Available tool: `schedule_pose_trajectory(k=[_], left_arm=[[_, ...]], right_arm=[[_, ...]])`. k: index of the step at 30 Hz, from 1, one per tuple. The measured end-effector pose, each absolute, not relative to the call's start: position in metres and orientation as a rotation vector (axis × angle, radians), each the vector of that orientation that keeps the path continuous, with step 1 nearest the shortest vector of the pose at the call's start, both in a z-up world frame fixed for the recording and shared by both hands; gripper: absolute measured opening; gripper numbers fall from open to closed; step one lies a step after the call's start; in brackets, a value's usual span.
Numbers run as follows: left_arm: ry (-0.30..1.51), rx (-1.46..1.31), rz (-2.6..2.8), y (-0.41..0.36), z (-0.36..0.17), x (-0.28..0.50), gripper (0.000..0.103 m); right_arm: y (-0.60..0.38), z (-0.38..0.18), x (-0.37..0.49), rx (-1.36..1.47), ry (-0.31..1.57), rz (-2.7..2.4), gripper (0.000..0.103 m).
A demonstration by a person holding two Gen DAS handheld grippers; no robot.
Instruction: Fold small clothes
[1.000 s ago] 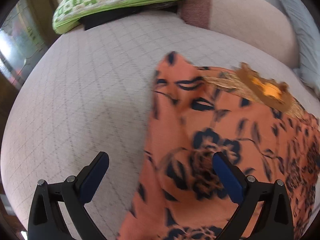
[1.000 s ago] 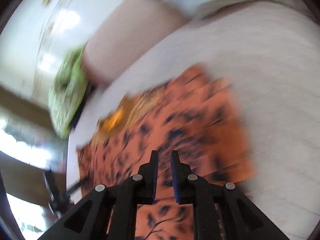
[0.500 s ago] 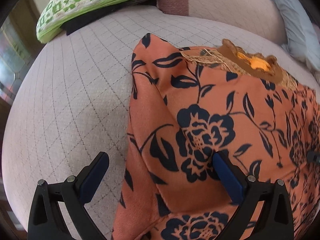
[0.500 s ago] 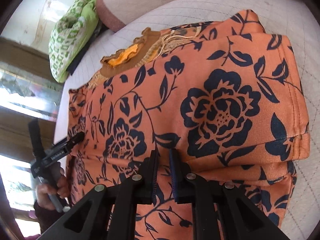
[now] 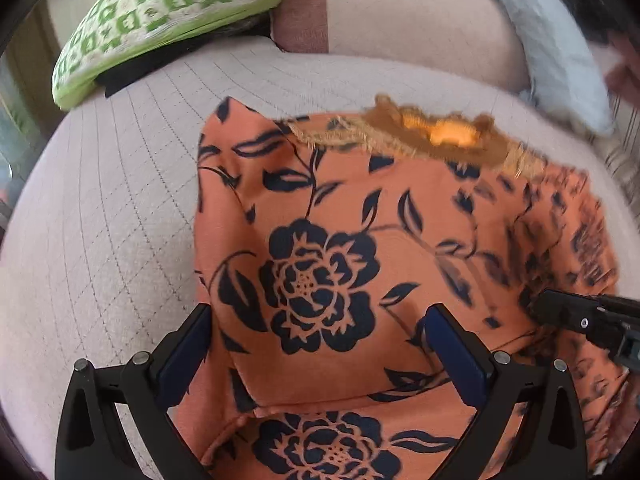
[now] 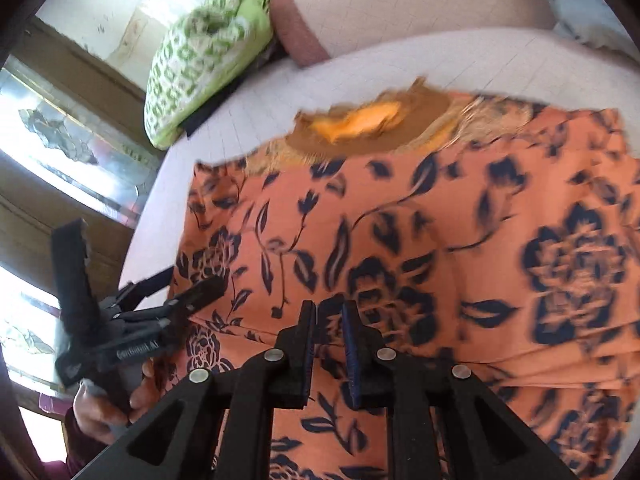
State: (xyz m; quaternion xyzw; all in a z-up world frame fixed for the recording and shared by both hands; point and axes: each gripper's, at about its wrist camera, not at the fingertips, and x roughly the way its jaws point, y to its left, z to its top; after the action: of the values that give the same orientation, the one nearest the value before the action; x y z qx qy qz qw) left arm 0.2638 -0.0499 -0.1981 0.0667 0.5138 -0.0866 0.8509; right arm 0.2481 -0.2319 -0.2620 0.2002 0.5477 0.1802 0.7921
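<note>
An orange garment with a dark blue flower print [image 5: 360,264] lies folded on a pale quilted cushion [image 5: 112,208]; it also shows in the right wrist view [image 6: 420,248]. Its brown and gold neckline [image 5: 436,136] points away from me. My left gripper [image 5: 316,344] is open, its fingers spread over the garment's left folded edge. My right gripper [image 6: 328,332] has its jaws nearly together just above the cloth, with no cloth visibly pinched. The right gripper's tip shows in the left wrist view [image 5: 576,320]. The left gripper shows in the right wrist view [image 6: 176,296].
A green and white patterned pillow [image 5: 160,16] lies at the back left, also in the right wrist view [image 6: 200,56]. A beige backrest [image 5: 400,24] and a light blue cloth [image 5: 552,40] stand behind the garment. Windows [image 6: 60,160] are at the left.
Both grippers have come lower and closer over the garment. The right gripper has swung left towards the middle of the cloth, still nearly shut. The left gripper stays open.
</note>
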Motion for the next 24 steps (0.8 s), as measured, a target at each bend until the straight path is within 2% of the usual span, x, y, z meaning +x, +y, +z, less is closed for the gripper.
schedule_pose_trajectory(k=[4, 12, 18, 22, 24], left_arm=[[1.095, 0.254, -0.171, -0.058, -0.205, 0.262, 0.103], [1.099, 0.254, -0.191, -0.044, -0.213, 0.262, 0.103], [1.109, 0.136, -0.183, -0.01, -0.215, 0.279, 0.103], [1.048, 0.003, -0.106, 0.041, -0.195, 0.27, 0.103], [1.04, -0.03, -0.062, 0.061, -0.191, 0.26, 0.103]], right_arm=[[-0.223, -0.271, 0.246, 0.363, 1.198, 0.388, 0.017], [-0.222, -0.278, 0.241, 0.367, 1.219, 0.397, 0.016], [-0.23, -0.274, 0.231, 0.417, 1.178, 0.39, 0.015], [-0.237, -0.256, 0.207, 0.397, 1.161, 0.369, 0.015], [-0.239, -0.261, 0.196, 0.395, 1.205, 0.357, 0.015]])
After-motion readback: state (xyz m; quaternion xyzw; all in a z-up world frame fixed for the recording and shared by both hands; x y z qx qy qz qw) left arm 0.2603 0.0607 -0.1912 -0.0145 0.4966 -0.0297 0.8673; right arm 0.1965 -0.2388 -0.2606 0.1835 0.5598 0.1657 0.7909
